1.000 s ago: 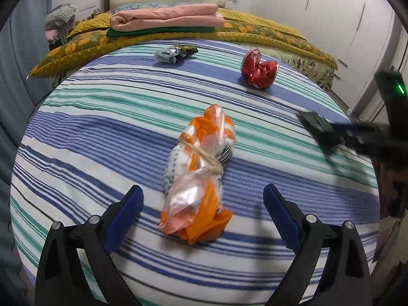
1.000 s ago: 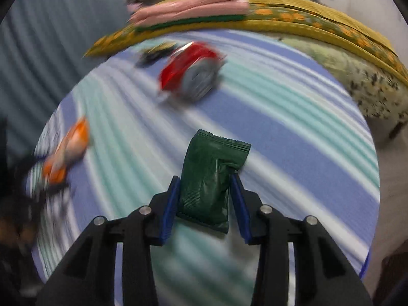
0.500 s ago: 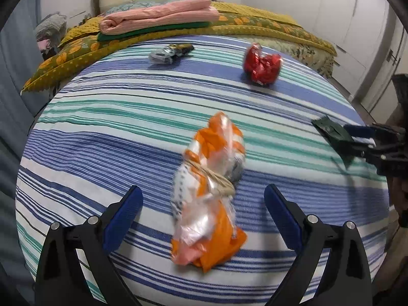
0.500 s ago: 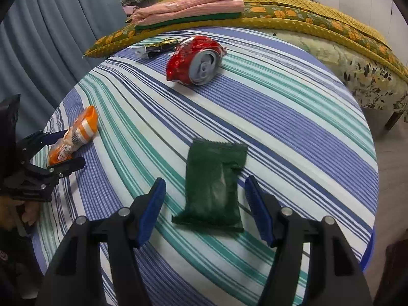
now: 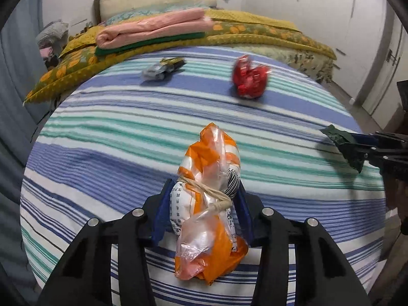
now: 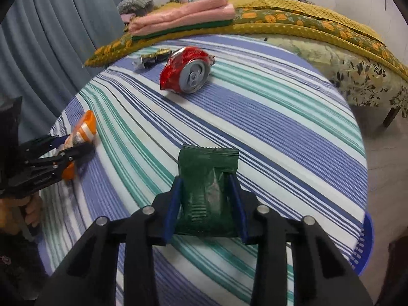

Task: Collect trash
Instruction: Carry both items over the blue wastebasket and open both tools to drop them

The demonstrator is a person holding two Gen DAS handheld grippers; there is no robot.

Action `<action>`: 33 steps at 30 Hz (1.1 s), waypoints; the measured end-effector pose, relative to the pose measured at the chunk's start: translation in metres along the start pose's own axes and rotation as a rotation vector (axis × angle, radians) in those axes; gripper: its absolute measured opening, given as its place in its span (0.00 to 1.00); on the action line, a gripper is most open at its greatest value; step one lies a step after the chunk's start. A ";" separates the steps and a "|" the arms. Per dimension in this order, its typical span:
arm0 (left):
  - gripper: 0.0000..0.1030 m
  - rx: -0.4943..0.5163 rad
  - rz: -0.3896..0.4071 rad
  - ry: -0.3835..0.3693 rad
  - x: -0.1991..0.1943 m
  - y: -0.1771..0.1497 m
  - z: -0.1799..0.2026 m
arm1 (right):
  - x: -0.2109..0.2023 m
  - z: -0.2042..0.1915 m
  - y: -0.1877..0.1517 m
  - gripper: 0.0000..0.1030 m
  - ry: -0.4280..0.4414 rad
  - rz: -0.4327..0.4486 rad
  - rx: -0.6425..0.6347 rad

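Observation:
An orange-and-white plastic bag (image 5: 211,158) tied with string lies on the striped tablecloth (image 5: 127,127). My left gripper (image 5: 203,188) is closing, and its blue pads press on both sides of the bag's tied middle. My right gripper (image 6: 204,181) is also closing, its pads squeezing a dark green packet (image 6: 207,160) from both sides. Further back sit a crushed red can (image 6: 187,70) and a silver-and-dark wrapper (image 6: 153,57). The right wrist view also shows the left gripper (image 6: 74,148) with the bag (image 6: 85,127) at the table's left edge.
The round table stands in front of a bed (image 6: 357,71) with a yellow floral blanket and folded pink cloth (image 5: 153,29). A blue basket (image 6: 364,244) peeks out under the table's right edge. Grey curtains (image 6: 51,38) hang on the left.
The left jaws went from wide apart to closed on the orange bag. The right jaws held the green packet, opened around it, and have closed on it again.

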State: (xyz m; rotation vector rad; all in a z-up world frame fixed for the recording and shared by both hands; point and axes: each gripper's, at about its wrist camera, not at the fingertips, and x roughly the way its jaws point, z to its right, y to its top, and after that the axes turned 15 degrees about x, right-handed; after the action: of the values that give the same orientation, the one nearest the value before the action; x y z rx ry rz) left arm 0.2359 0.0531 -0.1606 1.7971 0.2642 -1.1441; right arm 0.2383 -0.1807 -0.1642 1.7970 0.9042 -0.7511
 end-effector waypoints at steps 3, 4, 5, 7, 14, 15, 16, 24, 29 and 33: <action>0.44 0.004 0.015 -0.051 -0.004 0.012 0.019 | -0.017 0.017 -0.004 0.35 0.024 0.012 0.026; 0.44 0.008 0.019 -0.071 -0.005 0.017 0.029 | -0.023 0.023 -0.005 0.35 0.030 0.016 0.037; 0.44 0.018 0.022 -0.089 -0.005 0.022 0.040 | -0.030 0.032 -0.007 0.35 0.034 0.023 0.051; 0.44 0.046 0.035 -0.127 -0.008 0.035 0.066 | -0.048 0.055 -0.011 0.35 0.037 0.043 0.087; 0.44 0.137 0.069 -0.274 -0.011 0.078 0.165 | -0.102 0.156 -0.026 0.35 -0.084 0.128 0.201; 0.44 0.151 0.072 -0.293 -0.010 0.084 0.179 | -0.107 0.169 -0.029 0.35 -0.103 0.137 0.215; 0.44 0.175 0.074 -0.321 -0.008 0.093 0.201 | -0.111 0.182 -0.032 0.35 -0.123 0.144 0.231; 0.45 0.307 0.016 -0.403 0.033 0.130 0.324 | -0.116 0.284 -0.055 0.35 -0.218 0.156 0.395; 0.45 0.339 -0.042 -0.403 0.075 0.143 0.374 | -0.108 0.318 -0.061 0.35 -0.217 0.159 0.462; 0.46 0.336 -0.084 -0.410 0.111 0.149 0.399 | -0.103 0.334 -0.059 0.35 -0.197 0.162 0.511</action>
State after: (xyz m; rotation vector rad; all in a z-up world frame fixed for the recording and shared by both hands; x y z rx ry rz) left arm 0.1526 -0.3771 -0.2014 1.7936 -0.1030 -1.6616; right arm 0.1002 -0.5004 -0.2284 2.1567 0.4509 -1.1017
